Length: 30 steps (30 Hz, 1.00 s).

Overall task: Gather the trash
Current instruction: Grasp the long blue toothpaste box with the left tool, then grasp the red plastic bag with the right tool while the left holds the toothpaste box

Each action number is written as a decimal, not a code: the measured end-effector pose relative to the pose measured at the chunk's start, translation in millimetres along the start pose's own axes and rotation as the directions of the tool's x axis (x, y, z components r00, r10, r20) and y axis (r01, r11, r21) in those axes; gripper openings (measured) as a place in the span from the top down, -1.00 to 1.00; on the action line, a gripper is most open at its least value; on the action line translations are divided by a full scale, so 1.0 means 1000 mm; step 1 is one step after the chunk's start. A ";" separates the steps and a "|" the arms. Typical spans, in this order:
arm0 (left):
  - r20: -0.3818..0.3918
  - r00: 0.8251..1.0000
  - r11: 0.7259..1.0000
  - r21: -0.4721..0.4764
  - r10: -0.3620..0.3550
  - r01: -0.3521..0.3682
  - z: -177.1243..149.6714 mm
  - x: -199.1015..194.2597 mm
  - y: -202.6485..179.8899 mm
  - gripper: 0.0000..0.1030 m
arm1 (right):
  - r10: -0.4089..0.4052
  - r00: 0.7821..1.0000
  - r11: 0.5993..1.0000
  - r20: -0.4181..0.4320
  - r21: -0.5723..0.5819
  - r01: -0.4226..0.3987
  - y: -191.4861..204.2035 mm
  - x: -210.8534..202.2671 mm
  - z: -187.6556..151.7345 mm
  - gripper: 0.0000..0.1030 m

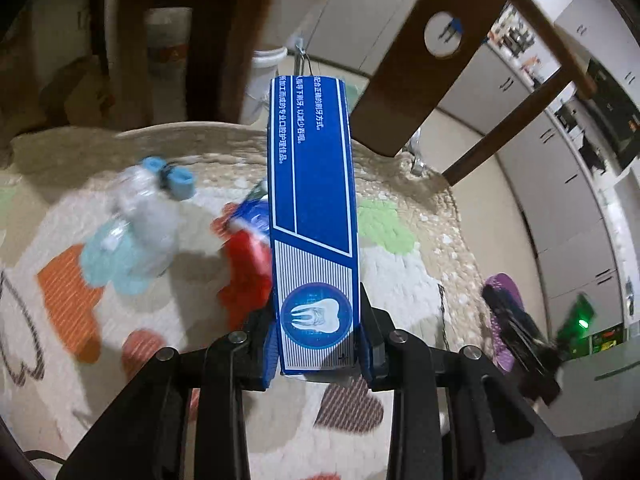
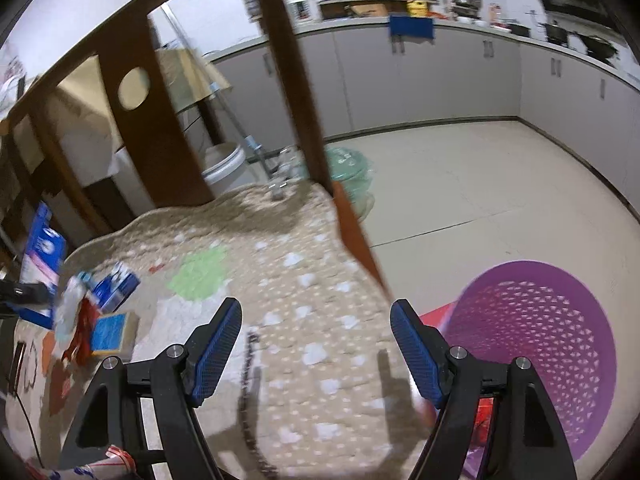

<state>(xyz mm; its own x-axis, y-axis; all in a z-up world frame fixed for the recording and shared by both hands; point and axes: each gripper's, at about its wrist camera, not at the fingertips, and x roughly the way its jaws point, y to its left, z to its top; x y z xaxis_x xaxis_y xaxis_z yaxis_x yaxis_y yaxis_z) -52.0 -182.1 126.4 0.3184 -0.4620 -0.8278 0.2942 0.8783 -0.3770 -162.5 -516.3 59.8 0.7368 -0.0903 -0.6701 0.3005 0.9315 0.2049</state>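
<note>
Toothpaste box [image 1: 312, 216] is clamped in the left gripper [image 1: 318, 344], blue pads pressing both sides near the tooth logo end, the rest sticking out over the patterned rug [image 1: 400, 272]. Below it on the rug: a crushed plastic bottle [image 1: 136, 224] with a blue cap and some red wrapper [image 1: 244, 276], both blurry. Right gripper [image 2: 316, 344] hangs wide open, nothing between its fingers, right beside the purple mesh basket [image 2: 536, 344] sitting on the floor.

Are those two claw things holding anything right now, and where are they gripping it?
The left gripper clamps a blue toothpaste box by its near end, across the narrow sides. The right gripper is open and empty.
</note>
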 end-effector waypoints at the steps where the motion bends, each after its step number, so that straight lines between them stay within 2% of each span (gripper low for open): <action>1: 0.004 1.000 1.000 -0.015 -0.011 0.011 -0.007 -0.007 0.008 0.41 | 0.019 1.000 1.000 -0.011 -0.007 -0.019 0.005 0.003 -0.001 -0.57; 4: 0.003 1.000 0.998 -0.065 -0.021 0.022 -0.028 -0.018 0.031 0.41 | 0.085 0.995 0.996 -0.054 -0.028 -0.087 0.021 0.011 -0.006 -0.57; 7: -0.001 0.999 0.996 -0.077 0.038 -0.038 -0.050 -0.023 0.052 0.41 | 0.140 0.986 0.988 -0.089 -0.056 -0.145 0.041 0.018 -0.013 -0.57; 10: -0.015 0.998 0.993 -0.093 0.067 -0.068 -0.070 -0.017 0.069 0.41 | 0.204 0.973 0.972 -0.110 -0.096 -0.215 0.066 0.016 -0.022 -0.57; 14: -0.013 0.993 0.988 -0.093 0.120 -0.121 -0.082 -0.006 0.079 0.41 | 0.322 0.936 0.931 -0.140 -0.131 -0.340 0.109 0.006 -0.029 -0.57; 16: -0.005 0.990 0.986 -0.078 0.144 -0.144 -0.088 -0.004 0.081 0.41 | 0.382 0.907 0.902 -0.176 -0.142 -0.407 0.136 0.006 -0.028 -0.57; 20: 0.023 0.989 0.988 -0.058 0.145 -0.144 -0.095 -0.009 0.084 0.41 | 0.402 0.887 0.873 -0.226 -0.197 -0.446 0.197 0.022 -0.027 -0.57; 24: 0.044 0.990 0.990 -0.035 0.136 -0.135 -0.099 -0.014 0.089 0.41 | 0.335 0.900 0.870 -0.279 -0.275 -0.409 0.247 0.054 -0.033 -0.54; 27: 0.047 0.990 0.991 -0.034 0.129 -0.128 -0.104 -0.018 0.096 0.41 | 0.268 0.915 0.876 -0.303 -0.319 -0.362 0.267 0.074 -0.040 -0.18; 28: 0.048 0.991 0.991 -0.036 0.128 -0.126 -0.103 -0.016 0.096 0.41 | 0.252 0.923 0.877 -0.290 -0.336 -0.344 0.271 0.076 -0.043 0.03; 29: 0.049 0.991 0.991 -0.038 0.128 -0.126 -0.103 -0.016 0.097 0.41 | 0.246 0.927 0.875 -0.284 -0.346 -0.339 0.273 0.076 -0.043 0.34; 30: 0.051 0.990 0.991 -0.039 0.128 -0.126 -0.103 -0.017 0.098 0.41 | 0.251 0.923 0.874 -0.293 -0.342 -0.346 0.274 0.078 -0.043 0.51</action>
<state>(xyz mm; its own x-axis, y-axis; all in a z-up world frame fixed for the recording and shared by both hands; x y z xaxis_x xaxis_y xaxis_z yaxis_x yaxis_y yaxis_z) -121.6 -75.2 60.5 0.3988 -0.3513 -0.8471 0.2159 0.9337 -0.2856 -49.3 -253.3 32.9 0.5773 0.2534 -0.7762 -0.1993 0.9656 0.1670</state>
